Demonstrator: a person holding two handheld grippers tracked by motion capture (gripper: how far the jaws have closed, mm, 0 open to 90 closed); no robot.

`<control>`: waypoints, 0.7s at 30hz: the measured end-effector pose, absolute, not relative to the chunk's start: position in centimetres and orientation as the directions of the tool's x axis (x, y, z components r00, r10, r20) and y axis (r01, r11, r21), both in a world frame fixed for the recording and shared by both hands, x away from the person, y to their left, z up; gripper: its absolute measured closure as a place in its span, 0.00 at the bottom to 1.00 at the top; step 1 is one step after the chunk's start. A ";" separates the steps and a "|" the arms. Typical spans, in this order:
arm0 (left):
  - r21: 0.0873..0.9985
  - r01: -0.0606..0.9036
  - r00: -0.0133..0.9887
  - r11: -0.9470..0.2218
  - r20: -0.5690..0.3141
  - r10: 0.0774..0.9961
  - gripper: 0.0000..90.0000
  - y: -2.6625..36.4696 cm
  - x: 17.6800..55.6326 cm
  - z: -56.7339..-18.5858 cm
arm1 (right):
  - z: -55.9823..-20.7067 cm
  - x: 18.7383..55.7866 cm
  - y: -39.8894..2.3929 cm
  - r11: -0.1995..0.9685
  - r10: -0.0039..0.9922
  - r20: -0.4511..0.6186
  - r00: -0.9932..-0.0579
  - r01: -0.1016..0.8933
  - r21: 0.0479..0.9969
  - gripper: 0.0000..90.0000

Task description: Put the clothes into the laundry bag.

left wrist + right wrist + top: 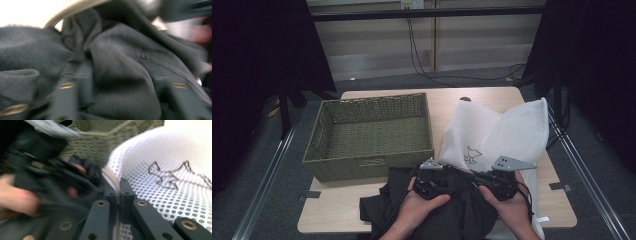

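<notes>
Jaws of my right gripper (119, 195) pinch the zipper rim of the mesh bag (507, 132). My left gripper (430, 181) sits in the dark garment (120, 75), grip unclear. Beside them, the basket (362, 167) is empty; the table (562, 210) edge is near.

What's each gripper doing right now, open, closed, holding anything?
Left gripper: cannot tell; its view is blurred, close against the dark garment.
Right gripper: jaws closed on the zippered edge of the white mesh bag.
</notes>
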State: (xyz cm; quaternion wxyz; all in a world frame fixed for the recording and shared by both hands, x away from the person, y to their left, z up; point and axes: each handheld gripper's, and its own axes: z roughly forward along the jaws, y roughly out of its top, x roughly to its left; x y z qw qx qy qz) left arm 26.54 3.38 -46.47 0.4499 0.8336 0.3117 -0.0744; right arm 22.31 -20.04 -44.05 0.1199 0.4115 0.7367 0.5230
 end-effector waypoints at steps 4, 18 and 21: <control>0.713 0.530 0.845 -0.459 -0.400 0.354 0.21 5.6 25.5 -44.5 | -44.6 22.8 -20.9 0.078 0.748 0.284 -0.599 0.505 0.859 0.97; 0.682 0.408 0.891 -0.608 -0.152 0.427 0.78 5.7 23.7 -46.8 | -45.0 23.1 -19.2 0.107 0.733 0.285 -0.618 0.518 0.849 0.97; 0.715 0.496 0.852 -0.493 -0.291 0.435 0.87 6.2 24.4 -46.8 | -44.5 22.9 -18.5 0.119 0.712 0.277 -0.645 0.499 0.858 0.97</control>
